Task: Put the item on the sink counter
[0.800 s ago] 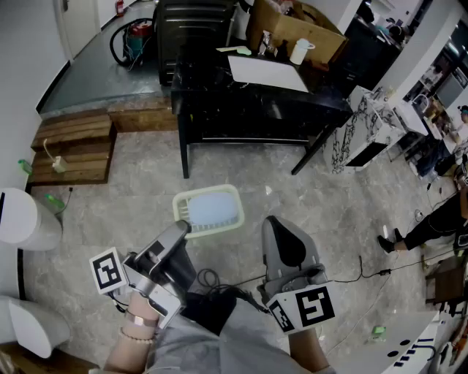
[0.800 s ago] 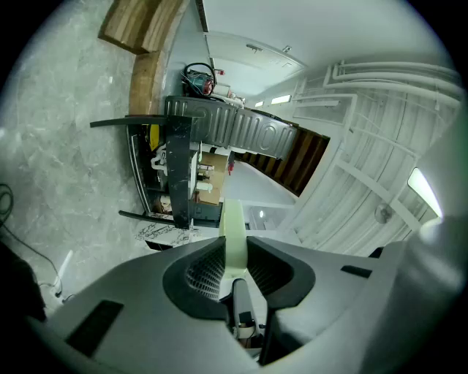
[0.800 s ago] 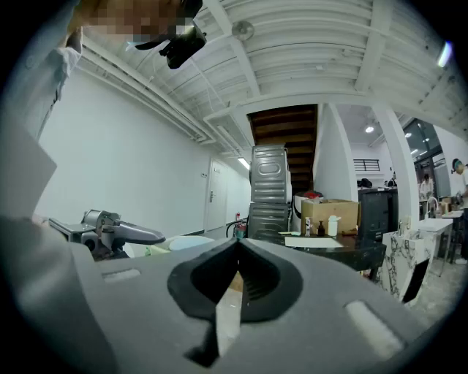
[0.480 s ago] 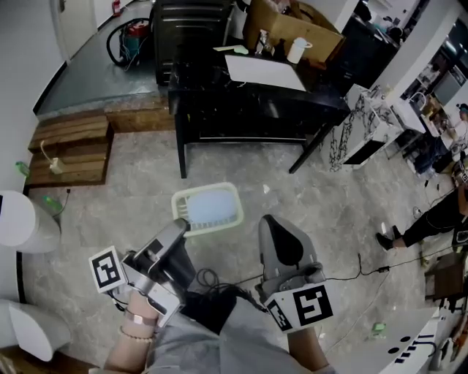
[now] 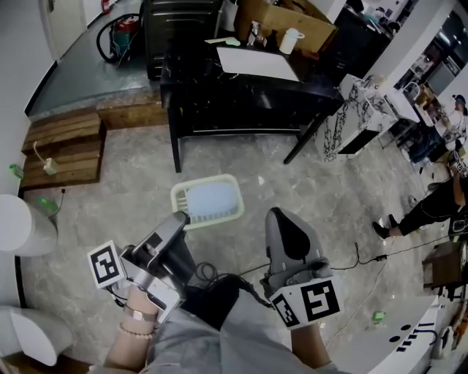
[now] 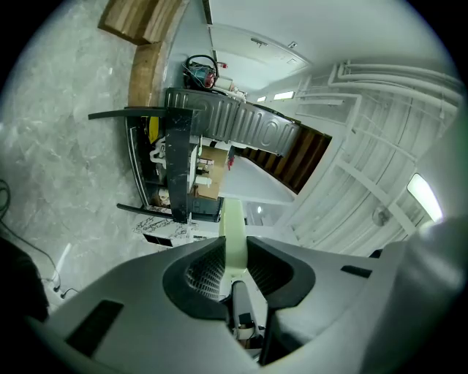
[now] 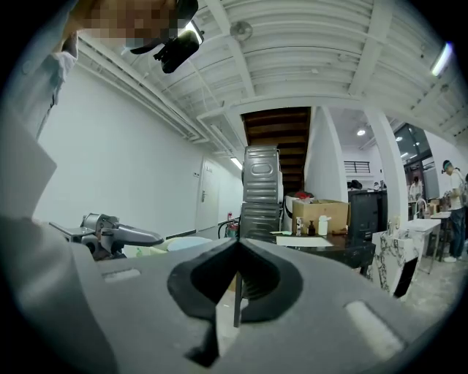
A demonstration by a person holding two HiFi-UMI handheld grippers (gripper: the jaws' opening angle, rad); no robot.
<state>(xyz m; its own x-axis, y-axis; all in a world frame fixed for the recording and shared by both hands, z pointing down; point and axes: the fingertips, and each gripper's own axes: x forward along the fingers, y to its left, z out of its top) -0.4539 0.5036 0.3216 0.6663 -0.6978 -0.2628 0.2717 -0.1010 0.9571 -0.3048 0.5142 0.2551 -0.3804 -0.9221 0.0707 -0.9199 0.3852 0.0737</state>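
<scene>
A pale green plastic basket (image 5: pixel 208 203) with a light blue inside hangs level above the stone floor. My left gripper (image 5: pixel 183 221) is shut on its near rim; in the left gripper view that rim (image 6: pixel 234 226) shows as a thin green strip pinched between the jaws. My right gripper (image 5: pixel 278 218) hovers just right of the basket, apart from it, shut with nothing between its jaws. In the right gripper view the jaws (image 7: pixel 235 250) meet in a closed line, and the basket (image 7: pixel 179 245) and the left gripper (image 7: pixel 110 235) show at the left.
A black table (image 5: pixel 248 98) stands ahead with a white sheet (image 5: pixel 256 63), a cardboard box (image 5: pixel 281 20) and a white bottle (image 5: pixel 289 41). Wooden steps (image 5: pixel 62 146) lie at the left, white rounded fixtures (image 5: pixel 25 226) beside them. A person (image 5: pixel 428 208) and a floor cable (image 5: pixel 365 263) are at the right.
The whole scene has slid slightly up and left in the head view. The left gripper still holds the basket and the right gripper stays shut beside it.
</scene>
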